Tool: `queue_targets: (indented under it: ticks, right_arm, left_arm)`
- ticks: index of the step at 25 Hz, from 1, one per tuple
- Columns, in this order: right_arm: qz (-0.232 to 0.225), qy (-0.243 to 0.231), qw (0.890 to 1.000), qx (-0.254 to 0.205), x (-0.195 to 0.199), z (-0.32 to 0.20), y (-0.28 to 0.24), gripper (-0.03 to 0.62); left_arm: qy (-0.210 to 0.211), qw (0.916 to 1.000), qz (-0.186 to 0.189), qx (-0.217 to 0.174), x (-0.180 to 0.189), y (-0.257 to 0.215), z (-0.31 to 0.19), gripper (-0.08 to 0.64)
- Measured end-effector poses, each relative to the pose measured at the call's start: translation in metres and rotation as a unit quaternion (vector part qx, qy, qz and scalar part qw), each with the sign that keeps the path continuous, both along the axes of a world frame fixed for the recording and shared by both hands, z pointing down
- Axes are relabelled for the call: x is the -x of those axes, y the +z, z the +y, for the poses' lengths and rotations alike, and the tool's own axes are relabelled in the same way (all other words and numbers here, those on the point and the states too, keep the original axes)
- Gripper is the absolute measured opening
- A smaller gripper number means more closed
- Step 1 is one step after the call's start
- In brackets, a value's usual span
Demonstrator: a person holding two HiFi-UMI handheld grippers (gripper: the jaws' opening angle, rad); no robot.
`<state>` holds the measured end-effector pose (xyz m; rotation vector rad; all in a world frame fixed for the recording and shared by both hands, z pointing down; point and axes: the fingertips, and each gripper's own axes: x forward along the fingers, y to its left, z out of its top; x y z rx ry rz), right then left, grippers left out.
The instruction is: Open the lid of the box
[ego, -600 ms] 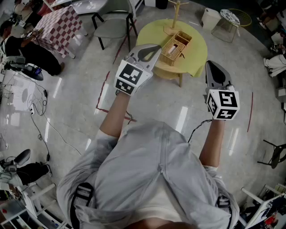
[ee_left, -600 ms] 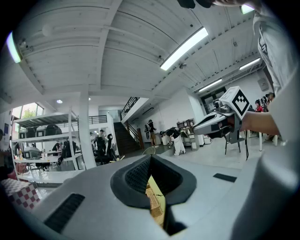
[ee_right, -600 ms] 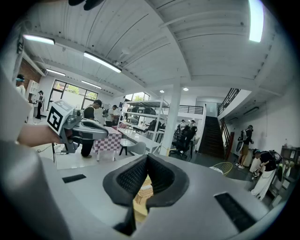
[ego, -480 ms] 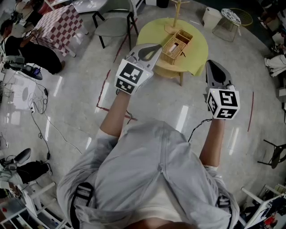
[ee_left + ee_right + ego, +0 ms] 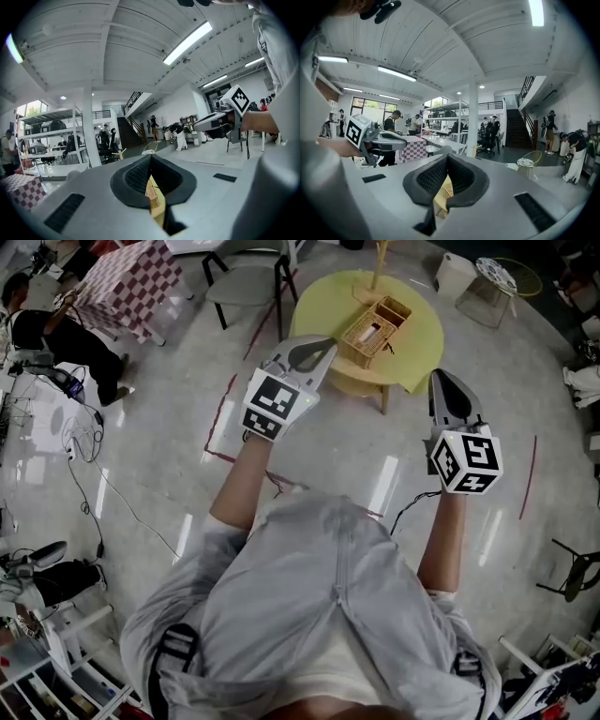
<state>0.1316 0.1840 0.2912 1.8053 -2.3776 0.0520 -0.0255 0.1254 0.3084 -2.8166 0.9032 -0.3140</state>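
A woven box (image 5: pixel 373 326) stands on the round yellow table (image 5: pixel 412 343) ahead of me, beside a wooden stand (image 5: pixel 380 254). Whether its lid is up I cannot tell. My left gripper (image 5: pixel 326 341) hangs in the air short of the table's near left edge, jaws shut and empty. My right gripper (image 5: pixel 441 377) is held to the right of the table, also shut on nothing. In the left gripper view the left gripper (image 5: pixel 150 158) shows a sliver of the woven box (image 5: pixel 153 194) through the slit below its tips. The right gripper (image 5: pixel 446 157) shows the same.
A grey chair (image 5: pixel 248 282) and a checked table (image 5: pixel 131 277) stand left of the yellow table, with a seated person (image 5: pixel 56 334) beyond. Cables (image 5: pixel 84 465) and red tape lines (image 5: pixel 220 423) lie on the glossy floor. A wire stool (image 5: pixel 487 292) is at the back right.
The room has slid slightly in the head view. Both grippers keep the same pose and stay shut.
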Motion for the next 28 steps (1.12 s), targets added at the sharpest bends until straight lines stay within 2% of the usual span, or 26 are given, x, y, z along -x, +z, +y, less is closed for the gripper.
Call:
queue_targets:
  ticks: [3, 8, 16, 20, 24, 28]
  right_arm:
    - [0.004, -0.005, 1.000, 0.003, -0.009, 0.000, 0.003, 0.023]
    - [0.040, -0.027, 0.999, 0.008, -0.017, 0.003, 0.015, 0.023]
    - [0.028, -0.047, 0.998, 0.011, -0.048, 0.003, 0.021, 0.023]
    - [0.035, -0.050, 0.998, 0.016, -0.053, 0.004, 0.029, 0.023]
    - [0.010, -0.057, 0.998, 0.017, -0.056, 0.001, 0.031, 0.023]
    - [0.024, -0.060, 0.998, 0.008, -0.050, -0.008, 0.030, 0.023]
  left_arm:
    - [-0.006, 0.9999, -0.009, 0.001, -0.007, 0.005, 0.004, 0.029]
    - [-0.023, 0.9997, -0.010, 0.005, -0.020, 0.014, 0.009, 0.029]
    - [-0.043, 0.9990, -0.013, 0.002, -0.042, 0.018, 0.024, 0.029]
    - [-0.055, 0.9983, -0.013, 0.013, -0.042, 0.026, 0.028, 0.029]
    - [-0.053, 0.9984, -0.013, 0.017, -0.047, 0.030, 0.024, 0.029]
    - [-0.050, 0.9985, -0.014, 0.021, -0.047, 0.035, 0.013, 0.029]
